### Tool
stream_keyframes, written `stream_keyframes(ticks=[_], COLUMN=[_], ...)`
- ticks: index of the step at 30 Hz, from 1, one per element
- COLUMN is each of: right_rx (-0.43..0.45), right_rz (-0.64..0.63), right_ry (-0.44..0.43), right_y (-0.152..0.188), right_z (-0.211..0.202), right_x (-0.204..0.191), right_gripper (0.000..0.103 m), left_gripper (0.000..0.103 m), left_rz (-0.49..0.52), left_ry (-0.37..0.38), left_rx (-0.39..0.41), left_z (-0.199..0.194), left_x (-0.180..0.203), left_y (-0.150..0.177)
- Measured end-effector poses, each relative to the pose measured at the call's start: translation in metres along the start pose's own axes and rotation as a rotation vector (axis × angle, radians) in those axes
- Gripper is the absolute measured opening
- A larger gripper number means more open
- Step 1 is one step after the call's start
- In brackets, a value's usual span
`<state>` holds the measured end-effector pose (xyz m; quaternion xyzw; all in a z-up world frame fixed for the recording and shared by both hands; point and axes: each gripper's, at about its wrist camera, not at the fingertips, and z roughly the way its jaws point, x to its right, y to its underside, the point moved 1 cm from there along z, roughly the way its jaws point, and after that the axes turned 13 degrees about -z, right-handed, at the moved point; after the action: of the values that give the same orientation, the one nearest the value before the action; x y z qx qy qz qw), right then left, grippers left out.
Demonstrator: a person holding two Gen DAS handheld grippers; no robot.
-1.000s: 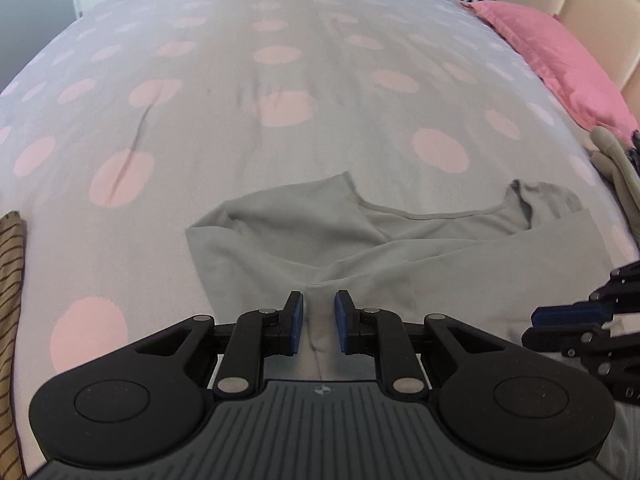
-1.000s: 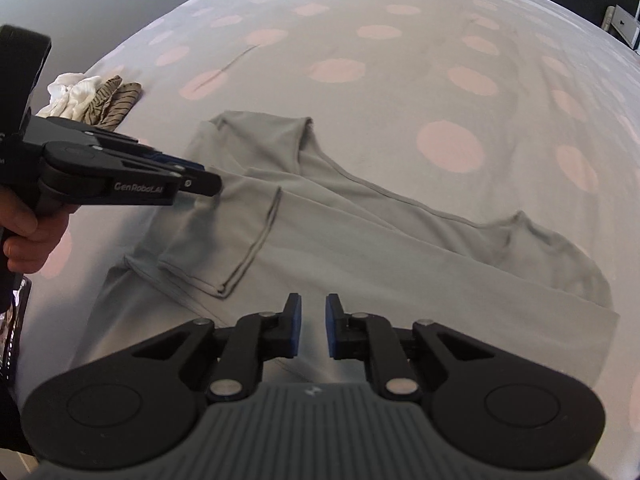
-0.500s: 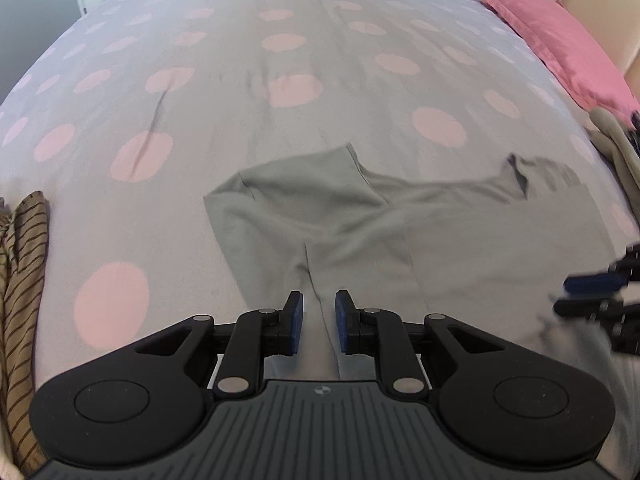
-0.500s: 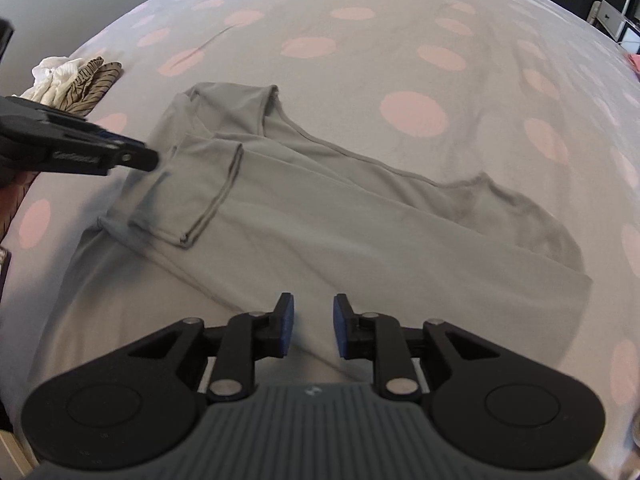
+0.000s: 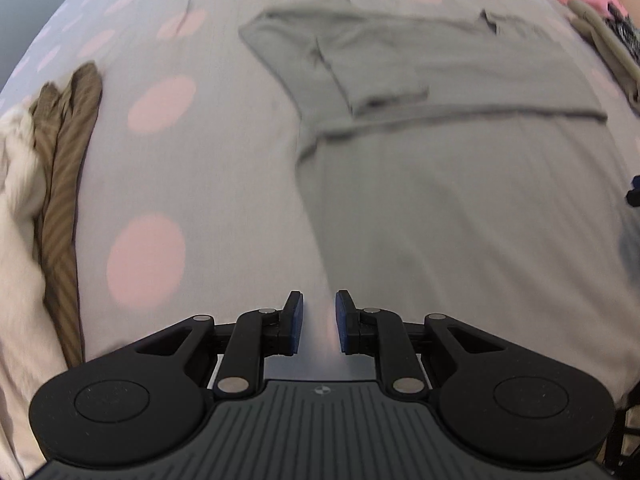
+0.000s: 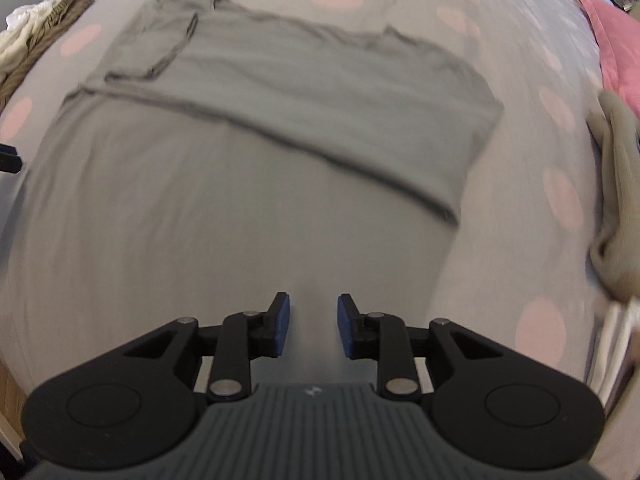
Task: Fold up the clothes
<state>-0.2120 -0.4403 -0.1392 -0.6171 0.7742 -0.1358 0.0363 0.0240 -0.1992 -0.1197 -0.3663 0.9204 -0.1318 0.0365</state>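
Grey T-shirt (image 6: pixel 248 152) lies half-folded on the spotted bed (image 5: pixel 192 184); only the right view catches the pink pillow (image 6: pixel 616 48). Left tongs (image 5: pixel 319 322) and right tongs (image 6: pixel 309 326) hover level, both spread, gripping nothing.

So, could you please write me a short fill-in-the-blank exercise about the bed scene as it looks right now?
1. The grey shirt lies on a bedspread patterned with pink ____.
2. Both the left tongs and the right tongs are ____ and hold nothing.
3. The pillow near the head of the bed is ____ in colour.
4. The brown garment beside the white cloth has a ____ pattern.

Missing words: dots; open; pink; striped
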Motion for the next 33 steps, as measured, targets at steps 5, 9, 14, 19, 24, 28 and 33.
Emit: stream_keyframes(ticks=[5,9,14,19,24,28,33], right_rx=[-0.084,-0.164,-0.232,-0.279,-0.316,-0.308,-0.275], right_rz=[0.089,0.181,0.256,0.219,0.136,0.116,0.079], right_ry=[0.016,0.003,-0.042,-0.106,-0.108,-0.100,-0.113], right_y=[0.054,0.098,0.135,0.154,0.154,0.149,0.141], right_z=[-0.004,-0.005,-0.002,0.002,0.012,0.008,-0.011], right_x=[0.004,0.009,0.010,-0.007,-0.027,-0.032,-0.042], right_gripper=[0.031,0.032,0.032,0.032,0.027,0.003,0.001], left_gripper=[0.017,0.021,0.024,0.025,0.026,0.014,0.000], left_rz=[0.036,0.057,0.079,0.107,0.174,0.188,0.180], left_ry=[-0.027,-0.040,-0.050,-0.063,-0.085,-0.074,-0.020], left_rx=[-0.061,-0.111,-0.171,-0.228,-0.231,-0.215,-0.204], left_z=[-0.005,-0.007,-0.010,-0.013,-0.011,-0.015,-0.032], left_x=[0.004,0.008,0.012,0.016,0.026,0.029,0.028], left_y=[0.043,0.065,0.090,0.114,0.125,0.127,0.119])
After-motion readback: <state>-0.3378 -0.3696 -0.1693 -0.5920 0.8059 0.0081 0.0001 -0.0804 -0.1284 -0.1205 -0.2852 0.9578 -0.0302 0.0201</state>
